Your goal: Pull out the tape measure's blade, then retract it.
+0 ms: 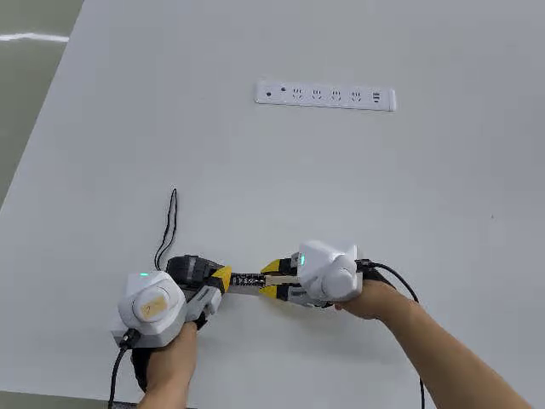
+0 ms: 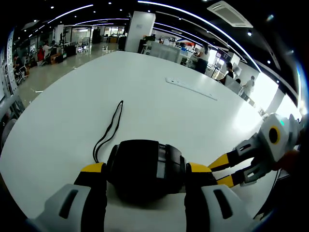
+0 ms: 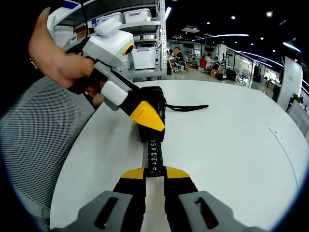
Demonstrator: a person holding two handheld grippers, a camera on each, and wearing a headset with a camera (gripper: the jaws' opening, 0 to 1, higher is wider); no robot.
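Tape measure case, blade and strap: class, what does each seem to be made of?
Case: matte black, ribbed, probably rubber-coated plastic. Blade: thin straight strip, dark with pale printed numerals, likely painted steel. Strap: thin black loop lying limp, probably woven cord.

Left gripper (image 1: 206, 281) low at the near-left, gripped from below by the left hand (image 1: 170, 362), wrist bent up, jaws pointing right. Jaws parted wide, yellow tips pressed on either side of the tape measure case (image 2: 137, 162). Right gripper (image 1: 272, 279) just right of it, jaws pointing left at the left gripper, nearly end to end with it. Its jaws are nearly together, pinching the blade (image 3: 153, 154) near its end. Right hand (image 1: 370, 298) wraps the rear handle. Bare right forearm (image 1: 451, 358) runs in from the lower right corner. Both grippers are low over the surface.
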